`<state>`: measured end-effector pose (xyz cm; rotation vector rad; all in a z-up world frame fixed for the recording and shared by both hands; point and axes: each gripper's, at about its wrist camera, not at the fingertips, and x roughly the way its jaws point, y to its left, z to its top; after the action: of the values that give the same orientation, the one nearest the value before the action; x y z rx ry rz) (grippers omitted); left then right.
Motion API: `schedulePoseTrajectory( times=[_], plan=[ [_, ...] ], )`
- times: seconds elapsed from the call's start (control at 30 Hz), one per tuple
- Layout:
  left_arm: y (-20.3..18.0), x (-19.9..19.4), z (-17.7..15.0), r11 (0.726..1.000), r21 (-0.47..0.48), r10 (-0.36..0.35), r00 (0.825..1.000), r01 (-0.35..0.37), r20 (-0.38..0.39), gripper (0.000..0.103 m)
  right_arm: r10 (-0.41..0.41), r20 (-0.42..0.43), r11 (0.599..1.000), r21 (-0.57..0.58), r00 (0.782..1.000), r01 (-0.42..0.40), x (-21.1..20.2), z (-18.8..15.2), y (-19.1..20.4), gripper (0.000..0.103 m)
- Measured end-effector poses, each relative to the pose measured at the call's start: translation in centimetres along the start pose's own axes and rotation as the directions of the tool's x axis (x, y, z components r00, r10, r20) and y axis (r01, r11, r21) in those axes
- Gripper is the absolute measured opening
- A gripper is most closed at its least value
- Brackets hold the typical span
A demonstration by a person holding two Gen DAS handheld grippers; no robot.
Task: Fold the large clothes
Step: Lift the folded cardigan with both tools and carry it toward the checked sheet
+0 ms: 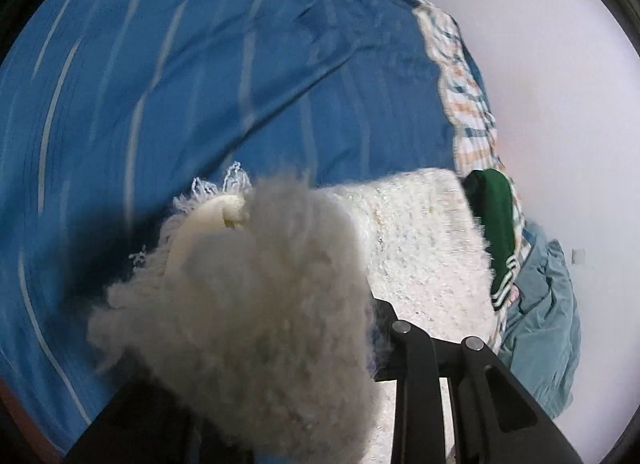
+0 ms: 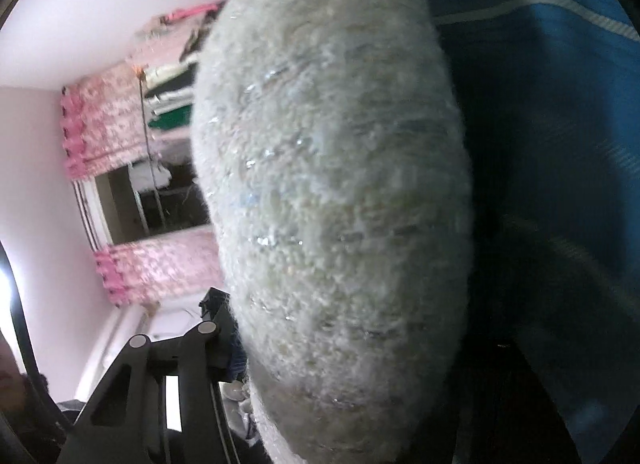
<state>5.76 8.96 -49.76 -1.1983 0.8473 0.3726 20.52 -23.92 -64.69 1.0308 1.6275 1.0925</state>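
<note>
A white fluffy garment (image 1: 420,240) lies partly flat on the blue striped bed sheet (image 1: 160,84). One fringed end of it is bunched up in a thick wad over my left gripper (image 1: 320,304). That gripper is shut on the wad, and only its right finger (image 1: 384,306) shows. In the right wrist view a thick fold of the same garment (image 2: 332,184) fills the middle of the picture. My right gripper (image 2: 320,296) is shut on this fold. Its left finger (image 2: 214,298) rests against the fold's edge, and the other finger is hidden in shadow.
A dark green garment with white stripes (image 1: 494,224), a teal garment (image 1: 548,328) and a checked cloth (image 1: 464,88) lie along the bed's right edge by a pale wall. A window with pink curtains (image 2: 108,132) and stacked clothes (image 2: 172,96) is at the left in the right wrist view.
</note>
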Motion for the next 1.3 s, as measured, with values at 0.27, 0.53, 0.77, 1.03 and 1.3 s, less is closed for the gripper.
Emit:
schedulePoseTrajectory(
  times=[0.27, 0.53, 0.77, 1.03, 1.3],
  plan=[
    [-9.3, 0.0, 7.1, 0.982, 0.175, -0.054, 0.993, 0.072, -0.103, 0.025, 0.037, 0.139, 0.999, -0.029, 0.990, -0.033, 0.7, 2.1, 8.2, 0.055],
    [-23.0, 4.3, 12.9, 0.923, 0.309, -0.182, 0.967, 0.231, -0.181, 0.025, 0.050, 0.330, 0.995, -0.098, 0.943, -0.018, -5.9, 9.0, 16.5, 0.055],
    [-34.6, 12.5, 15.3, 0.876, 0.363, -0.251, 0.944, 0.316, -0.215, 0.025, 0.068, 0.437, 0.988, -0.157, 0.897, 0.001, -14.8, 17.2, 21.3, 0.055],
    [-39.1, 24.9, 15.1, 0.865, 0.391, -0.230, 0.941, 0.315, -0.250, 0.025, 0.057, 0.458, 0.986, -0.164, 0.887, 0.021, -24.2, 30.2, 18.6, 0.055],
    [-37.3, 32.8, 13.0, 0.846, 0.473, -0.101, 0.945, 0.246, -0.311, 0.026, -0.041, 0.412, 0.996, -0.056, 0.910, 0.070, -27.6, 38.7, 10.9, 0.055]
  ],
)
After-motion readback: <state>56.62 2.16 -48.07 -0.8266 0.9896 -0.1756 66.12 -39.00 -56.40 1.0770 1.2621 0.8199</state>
